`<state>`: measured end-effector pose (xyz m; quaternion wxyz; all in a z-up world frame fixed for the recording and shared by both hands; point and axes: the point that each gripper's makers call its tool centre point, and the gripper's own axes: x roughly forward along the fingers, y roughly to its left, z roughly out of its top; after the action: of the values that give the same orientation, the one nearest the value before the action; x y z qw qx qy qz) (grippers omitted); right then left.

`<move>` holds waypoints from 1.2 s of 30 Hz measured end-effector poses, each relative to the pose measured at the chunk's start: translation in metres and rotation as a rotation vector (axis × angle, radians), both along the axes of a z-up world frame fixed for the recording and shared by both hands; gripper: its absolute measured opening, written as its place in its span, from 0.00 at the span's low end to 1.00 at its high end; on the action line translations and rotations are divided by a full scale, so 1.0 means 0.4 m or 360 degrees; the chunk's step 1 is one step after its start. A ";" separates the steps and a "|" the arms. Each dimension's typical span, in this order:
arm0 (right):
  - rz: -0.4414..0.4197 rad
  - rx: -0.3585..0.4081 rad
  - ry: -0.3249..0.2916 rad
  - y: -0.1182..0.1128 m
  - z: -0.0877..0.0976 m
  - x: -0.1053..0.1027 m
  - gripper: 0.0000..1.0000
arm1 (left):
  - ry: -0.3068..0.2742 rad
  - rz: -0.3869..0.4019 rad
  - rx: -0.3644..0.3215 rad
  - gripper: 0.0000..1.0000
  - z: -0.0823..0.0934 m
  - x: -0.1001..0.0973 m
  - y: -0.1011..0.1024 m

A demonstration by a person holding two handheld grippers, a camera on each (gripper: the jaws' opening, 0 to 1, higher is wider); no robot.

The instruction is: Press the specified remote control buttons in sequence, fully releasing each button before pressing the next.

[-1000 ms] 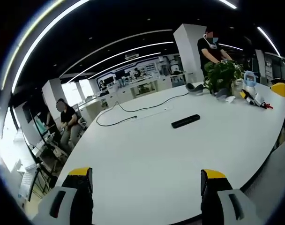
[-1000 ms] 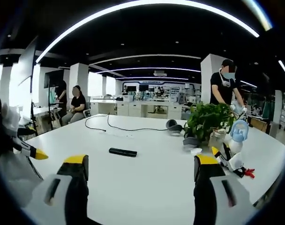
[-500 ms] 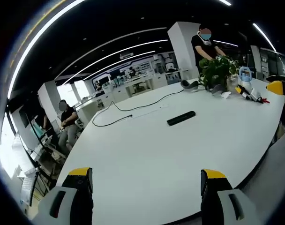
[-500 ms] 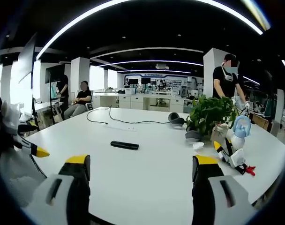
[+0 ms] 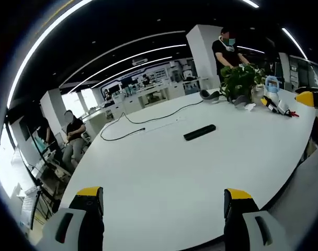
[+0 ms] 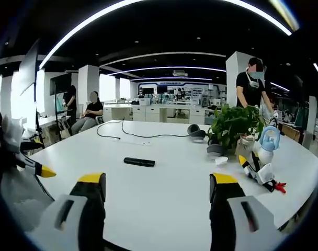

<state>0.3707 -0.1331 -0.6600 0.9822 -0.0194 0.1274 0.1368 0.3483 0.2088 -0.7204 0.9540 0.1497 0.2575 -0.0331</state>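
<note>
Nothing pressed yet, by the look of it: the remote (image 5: pixel 200 132) lies flat mid-bench, well apart from both grippers. The left gripper (image 5: pixel 161 209) and right gripper (image 6: pixel 157 196) hover at the near edge, jaws wide and empty. White bench (image 5: pixel 164 167), a cable (image 5: pixel 148 121), a plant (image 6: pixel 233 127) far right, open office beyond.

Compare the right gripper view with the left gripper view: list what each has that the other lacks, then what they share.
Right gripper view: the left gripper at its left edge. Left gripper view: the right gripper, a yellow tip at its right edge. Shared: the remote lying untouched on the white table, the black cable, the potted plant, and open jaws.
</note>
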 end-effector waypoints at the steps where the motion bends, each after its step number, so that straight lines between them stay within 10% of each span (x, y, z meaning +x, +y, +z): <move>1: -0.0005 0.0001 0.0002 -0.002 -0.001 0.000 0.84 | -0.0019 0.0000 -0.0003 1.00 0.007 0.002 -0.001; 21: -0.0031 0.0050 0.0051 -0.014 -0.009 0.001 0.72 | -0.0005 -0.0111 -0.0091 0.92 0.062 0.081 -0.040; 36: -0.0049 0.0048 0.0125 -0.017 -0.032 0.002 0.66 | 0.0111 -0.0439 0.0132 0.84 0.080 0.233 -0.096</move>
<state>0.3714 -0.1400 -0.6728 0.9786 0.0028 0.1641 0.1242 0.4416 0.1704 -0.6882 0.9239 0.2217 0.2687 -0.1583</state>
